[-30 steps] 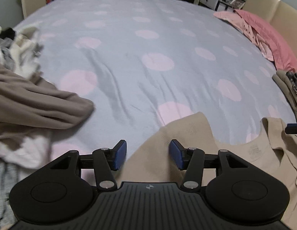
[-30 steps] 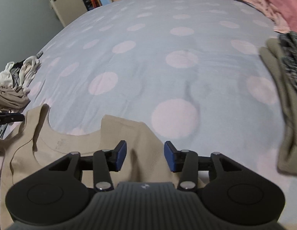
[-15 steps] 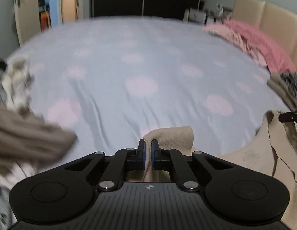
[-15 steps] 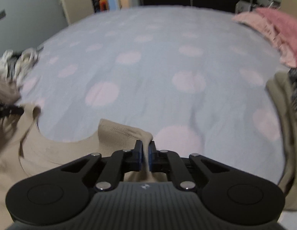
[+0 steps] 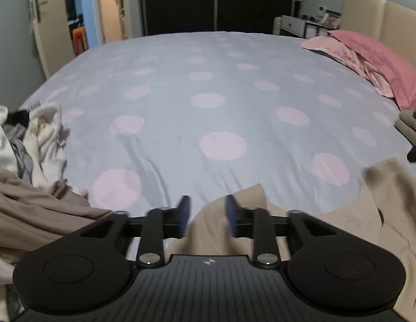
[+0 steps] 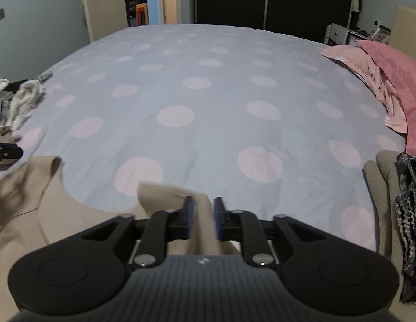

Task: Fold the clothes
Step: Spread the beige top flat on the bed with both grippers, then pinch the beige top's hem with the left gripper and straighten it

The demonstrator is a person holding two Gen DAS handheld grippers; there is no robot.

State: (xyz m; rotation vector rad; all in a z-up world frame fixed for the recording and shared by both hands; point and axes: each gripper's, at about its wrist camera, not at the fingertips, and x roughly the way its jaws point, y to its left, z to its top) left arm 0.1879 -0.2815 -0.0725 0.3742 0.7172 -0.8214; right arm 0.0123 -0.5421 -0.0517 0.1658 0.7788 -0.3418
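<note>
on the near edge of the bed (image 5: 221,102), the beige top (image 5: 350,222) lies spread with its neckline facing the far side, one shoulder strap in front of each camera. the left hand-held gripper (image 5: 206,212) now stands with its jaws parted, and the left strap rises loosely between the blue pads without being pinched. the right hand-held gripper (image 6: 202,214) is likewise apart, with the right strap (image 6: 167,196) standing up in the gap, slack and a little crumpled.

half a second ago both sets of jaws were clamped tight on these same straps, and the cloth was drawn up into a small peak at each. a full second ago they were wide apart over the flat fabric. so the straps have been gripped, moved and let go, and the blur on the pads suggests the release is only just happening. the cameras also sit higher and look further across the bed than before.

for the task, my reading is that the top has been tugged straight and laid out, ready for a fold, though how flat its lower half lies is out of view. the heap of unfolded clothes (image 5: 28,161) sits at the left, and a stack of clothes (image 6: 396,204) rests at the right near the pink pillow (image 6: 390,75).
</note>
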